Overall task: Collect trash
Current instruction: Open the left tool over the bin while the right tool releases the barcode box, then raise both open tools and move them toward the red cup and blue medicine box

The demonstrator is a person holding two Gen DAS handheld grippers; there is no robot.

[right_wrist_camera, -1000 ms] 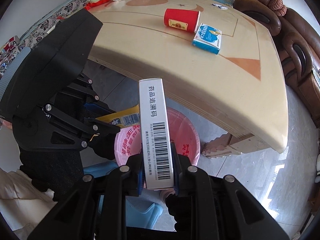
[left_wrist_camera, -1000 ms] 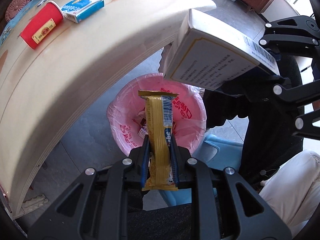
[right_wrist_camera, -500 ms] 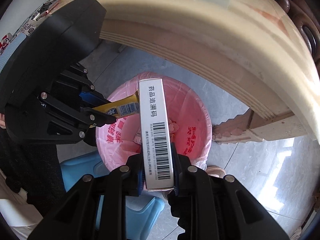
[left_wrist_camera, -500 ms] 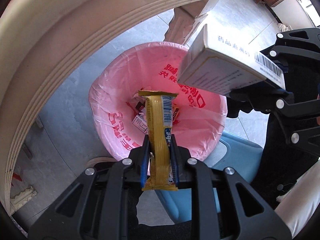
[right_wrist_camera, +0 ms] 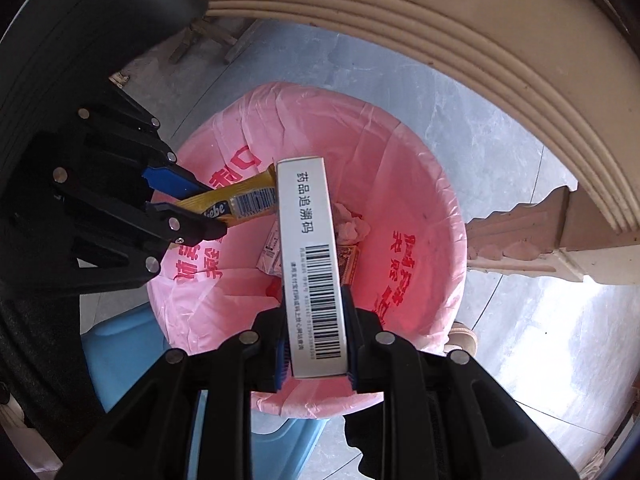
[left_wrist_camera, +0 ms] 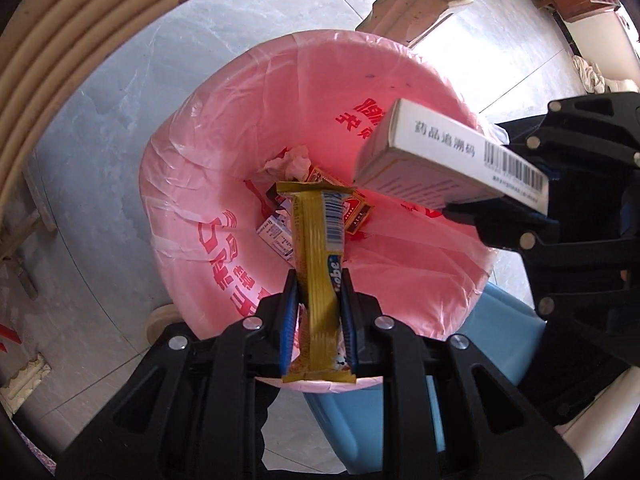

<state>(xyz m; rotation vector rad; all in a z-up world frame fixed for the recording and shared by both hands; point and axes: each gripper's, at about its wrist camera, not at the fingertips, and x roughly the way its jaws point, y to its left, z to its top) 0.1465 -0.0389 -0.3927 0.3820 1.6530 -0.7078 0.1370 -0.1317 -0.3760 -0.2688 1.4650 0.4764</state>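
Crinkled gold foil wrapper (left_wrist_camera: 318, 280) sits clamped in the left gripper (left_wrist_camera: 318, 300); rigid white cardboard box (right_wrist_camera: 314, 272) clamped in the right gripper (right_wrist_camera: 316, 332), both above the round pink-lined bin (left_wrist_camera: 192, 184) directly below.

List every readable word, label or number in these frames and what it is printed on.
"药品追溯码": white box edge, above a barcode; the digits and small line beside it are too small.
"...ebe": yellow wrapper, partly hidden.
Red characters on the pink bin liner: crumpled and inverted, unreadable.
Packets in the bin: too small.
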